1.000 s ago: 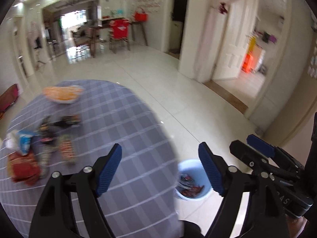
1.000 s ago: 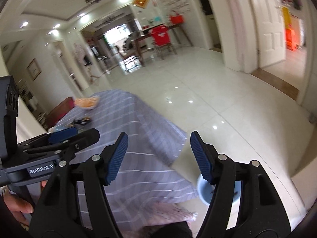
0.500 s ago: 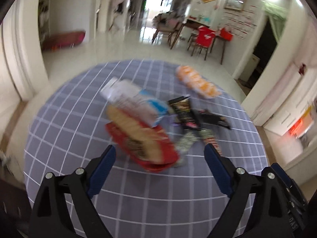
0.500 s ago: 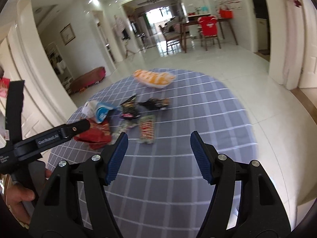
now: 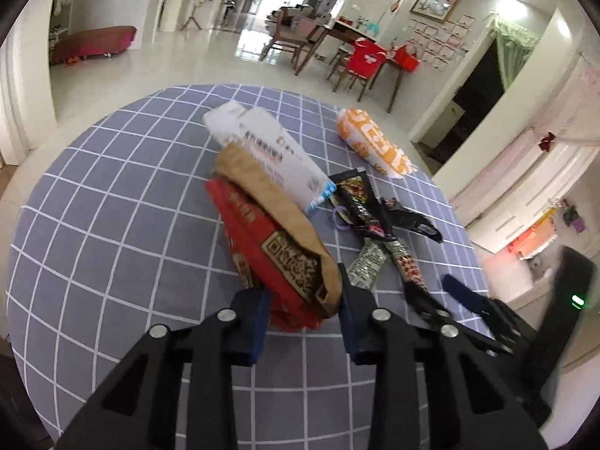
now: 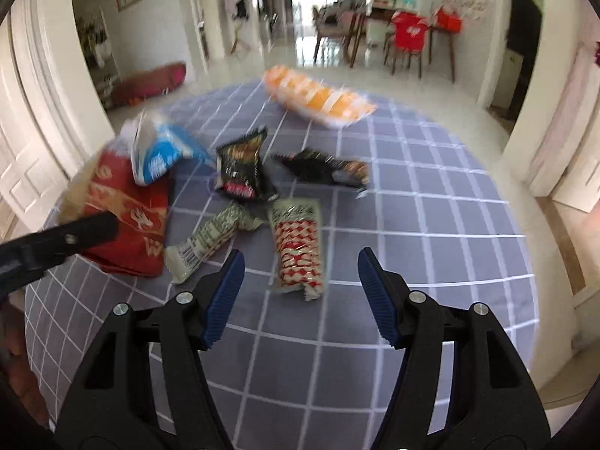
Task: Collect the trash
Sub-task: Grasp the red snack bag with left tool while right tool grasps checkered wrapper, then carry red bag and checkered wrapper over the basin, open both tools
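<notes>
Trash lies in a pile on a round table with a grey checked cloth [image 5: 112, 247]. My left gripper [image 5: 304, 300] has closed around the near end of a red and brown snack bag [image 5: 285, 247], its pads against both sides. A white and blue bag [image 5: 270, 150] lies behind it. My right gripper [image 6: 300, 292] is open and empty, hovering just in front of a red and white patterned wrapper [image 6: 298, 247]. A green and white wrapper [image 6: 213, 236], two black wrappers [image 6: 243, 168] and an orange and white bag [image 6: 318, 101] lie farther back.
My right gripper also shows in the left wrist view [image 5: 468, 307] at the right table edge. The left gripper's finger [image 6: 56, 240] crosses the right wrist view at left. Tiled floor surrounds the table; a dining table and chairs [image 5: 348, 52] stand far behind.
Both grippers swung from the bin and floor side back over the table. The left gripper moved down to the red and brown bag and narrowed around it. The right gripper came close to the wrappers.
</notes>
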A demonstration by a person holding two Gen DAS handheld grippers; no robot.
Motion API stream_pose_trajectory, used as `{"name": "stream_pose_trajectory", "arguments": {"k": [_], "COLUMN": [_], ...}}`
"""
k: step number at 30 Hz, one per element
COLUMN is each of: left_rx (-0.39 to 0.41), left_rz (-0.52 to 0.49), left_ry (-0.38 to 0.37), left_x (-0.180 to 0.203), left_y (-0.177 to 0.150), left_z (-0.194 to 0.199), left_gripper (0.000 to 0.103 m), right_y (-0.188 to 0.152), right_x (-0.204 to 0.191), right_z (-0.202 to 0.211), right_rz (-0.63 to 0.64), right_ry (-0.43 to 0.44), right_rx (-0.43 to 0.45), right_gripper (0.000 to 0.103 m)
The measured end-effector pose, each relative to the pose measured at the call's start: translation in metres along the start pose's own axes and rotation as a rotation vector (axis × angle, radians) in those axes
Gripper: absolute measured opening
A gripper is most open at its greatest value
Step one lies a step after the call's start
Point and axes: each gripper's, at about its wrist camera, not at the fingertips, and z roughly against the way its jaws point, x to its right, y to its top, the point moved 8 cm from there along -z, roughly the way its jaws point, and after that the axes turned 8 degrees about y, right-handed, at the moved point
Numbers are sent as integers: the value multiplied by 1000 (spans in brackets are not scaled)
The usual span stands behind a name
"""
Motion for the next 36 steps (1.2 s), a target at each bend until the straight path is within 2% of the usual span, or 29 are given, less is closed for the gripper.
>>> {"name": "stream_pose_trajectory", "arguments": {"k": [1,2,3,4,6,11,15,21,24,26,31,36], "left_rx": [3,5,5,6,10,38,67,83,84,68,18,-52], "left_rz": [0,-2,-3,-1,-3,-14,-42,-128,-184,-229,-357,-477], "left_ry": [1,0,-6,-11,-15,-22,-30,-60,-92,-140,-229,-306], "left_x": [-1,-1,-1,-1,0,9,25,76,111,142,226,305], "left_y": [0,0,-1,-1,-1,-7,-18,-36,-47,-58,-90,-130], "left_z": [2,5,8,11,17,40,61,78,82,82,73,52], "left_gripper": [30,30,30,30,30,30,30,30,30,30,30,30], "right_y": [0,0,0,1,-1,-11,-17,-26,-38,-47,-78,-117], "right_x": [-1,-1,-1,-2,-4,-5,1,23,43,58,118,183], "right_z": [-3,-6,-10,-10,-10,10,44,103,135,153,198,226], "right_rz": [0,6,19,30,43,-7,-53,-113,-141,-161,-250,-362], "right_ry": [7,1,-11,-26,-11,66,103,150,150,141,85,20], "right_rx": [-9,-20,-41,-42,-47,-21,34,125,168,187,232,261], "right_gripper": [52,38,31,25,19,16,16,16,16,16,16,16]}}
